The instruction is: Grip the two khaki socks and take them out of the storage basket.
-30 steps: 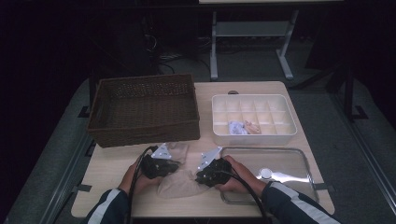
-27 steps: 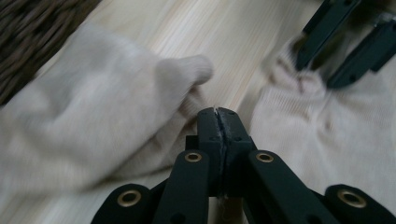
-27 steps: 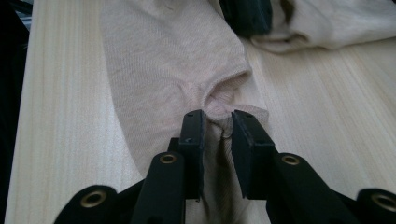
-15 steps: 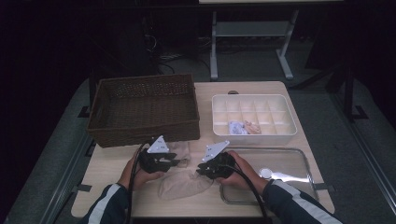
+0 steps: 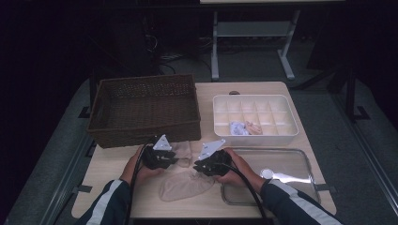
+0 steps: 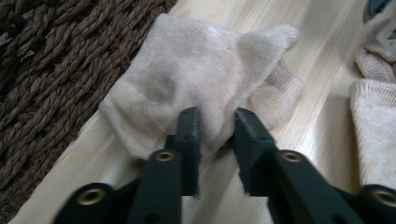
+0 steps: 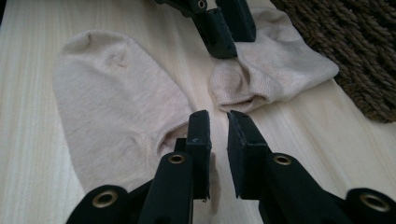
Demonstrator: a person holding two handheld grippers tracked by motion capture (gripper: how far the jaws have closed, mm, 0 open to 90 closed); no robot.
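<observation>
Two beige socks (image 7: 116, 107) (image 6: 196, 79) on table: one flat, one bunched.

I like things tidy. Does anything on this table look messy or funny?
A little. One beige sock lies flat on the wooden table, but the other beige sock is crumpled against the brown wicker basket, pinched by the left gripper. Nothing looks spilled or broken.

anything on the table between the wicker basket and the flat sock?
Yes, a second beige sock, bunched, lies between the wicker basket and the flat sock, with the left gripper at it. The right gripper view shows this.
</observation>
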